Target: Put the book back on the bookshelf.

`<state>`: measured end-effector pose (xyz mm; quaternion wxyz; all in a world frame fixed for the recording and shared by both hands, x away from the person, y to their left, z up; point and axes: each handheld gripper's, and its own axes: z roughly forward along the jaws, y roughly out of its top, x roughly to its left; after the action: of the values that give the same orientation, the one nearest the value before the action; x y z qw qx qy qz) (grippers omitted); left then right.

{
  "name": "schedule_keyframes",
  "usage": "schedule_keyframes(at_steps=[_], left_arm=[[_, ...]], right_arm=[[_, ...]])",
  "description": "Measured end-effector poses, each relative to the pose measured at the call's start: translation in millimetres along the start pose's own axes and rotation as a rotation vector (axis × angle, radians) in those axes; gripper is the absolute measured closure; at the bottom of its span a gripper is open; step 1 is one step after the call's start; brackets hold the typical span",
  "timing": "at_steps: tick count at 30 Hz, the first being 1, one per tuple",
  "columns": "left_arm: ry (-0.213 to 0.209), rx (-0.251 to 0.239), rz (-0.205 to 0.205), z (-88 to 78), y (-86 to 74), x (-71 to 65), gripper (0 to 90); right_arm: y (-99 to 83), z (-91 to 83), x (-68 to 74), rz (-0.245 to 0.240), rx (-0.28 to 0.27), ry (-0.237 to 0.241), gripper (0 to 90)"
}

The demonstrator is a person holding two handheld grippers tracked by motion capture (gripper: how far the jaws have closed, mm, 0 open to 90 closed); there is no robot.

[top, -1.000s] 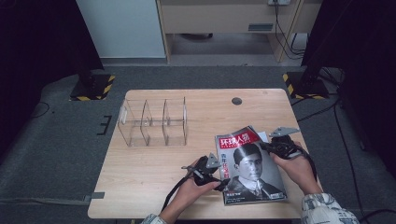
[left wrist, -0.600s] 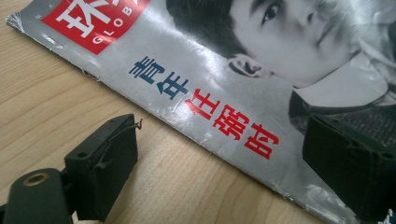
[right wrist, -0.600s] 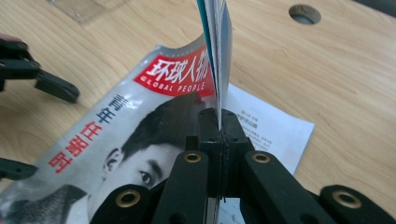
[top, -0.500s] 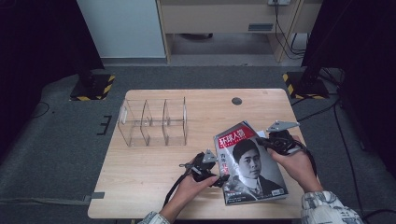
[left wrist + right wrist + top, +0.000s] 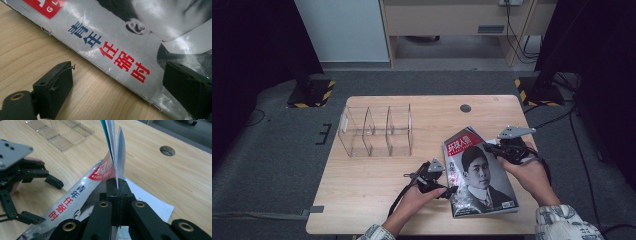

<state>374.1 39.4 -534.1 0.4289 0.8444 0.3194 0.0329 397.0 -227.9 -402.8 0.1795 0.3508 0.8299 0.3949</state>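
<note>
R gripper [image 5: 498,148] clamped on magazine [image 5: 479,175] top edge, lifting it off desk [image 5: 377,185] near front-right corner. L gripper [image 5: 447,186] jaws apart, just been opening, straddling mag's spine edge.

Clear acrylic organizer [image 5: 376,131] upright on wooden table [image 5: 362,185]; round hole [image 5: 465,108] in tabletop.

The magazine [image 5: 479,175] has a glossy paper cover that catches the light, scuffed and frayed along its spine. Beneath it the table [image 5: 377,185] is matt, pale wood with fine grain. Beside the magazine, the divided organizer [image 5: 377,131] is clear, smooth plastic. The left gripper [image 5: 117,85] has matt black, slightly rough pads.
</note>
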Motion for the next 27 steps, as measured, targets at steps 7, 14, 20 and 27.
schedule_keyframes(at_steps=[7, 14, 20, 27], left_arm=[[-0.017, 0.004, 0.015, 5.3, 2.3, -2.1, 8.7], [-0.066, -0.004, -0.008, 10.1, 4.7, -4.3, 8.6], [-0.087, -0.004, 0.009, 14.7, 7.0, -8.1, 9.1], [-0.064, 0.013, 0.021, 16.1, 9.3, -10.5, 10.6]], right_arm=[[10.2, -8.5, 2.7, -0.012, -0.033, 0.005, 90.0], [14.0, -14.8, 2.5, -0.008, -0.056, 0.009, 90.0], [8.7, -11.3, -1.1, 0.016, -0.062, 0.014, 90.0], [-1.6, -2.6, -8.7, 0.042, -0.054, 0.019, 90.0]])
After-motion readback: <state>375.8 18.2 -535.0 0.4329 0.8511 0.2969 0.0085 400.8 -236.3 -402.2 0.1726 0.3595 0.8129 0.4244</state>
